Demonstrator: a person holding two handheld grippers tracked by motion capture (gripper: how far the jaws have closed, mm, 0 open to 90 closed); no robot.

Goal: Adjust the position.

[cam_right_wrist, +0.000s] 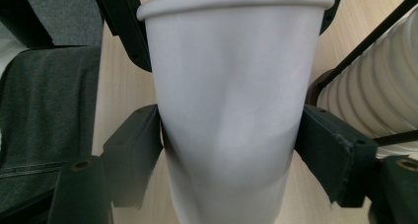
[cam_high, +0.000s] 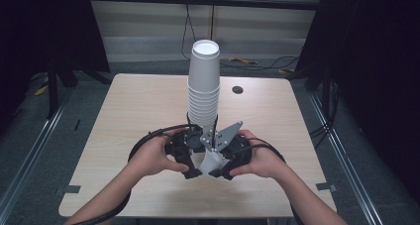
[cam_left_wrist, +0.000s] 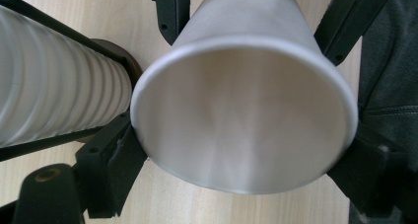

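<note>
step: pass single white paper cup (cam_high: pixel 212 161) near table's (cam_high: pixel 124 116) front edge | left gripper (cam_high: pixel 189 155) clamped at rim, right gripper (cam_high: pixel 225 158) clamped mid-wall, dented | advice: ease squeeze, clear tall white cup stack (cam_high: pixel 204 86)

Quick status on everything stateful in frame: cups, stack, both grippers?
single paper cup: empty, tipped on its side off the table, held between both grippers, wall dented.
cup stack: nested, upside down, upright on the table.
left gripper: fingers shut on the cup's rim end.
right gripper: fingers shut on the cup's wall.
</note>
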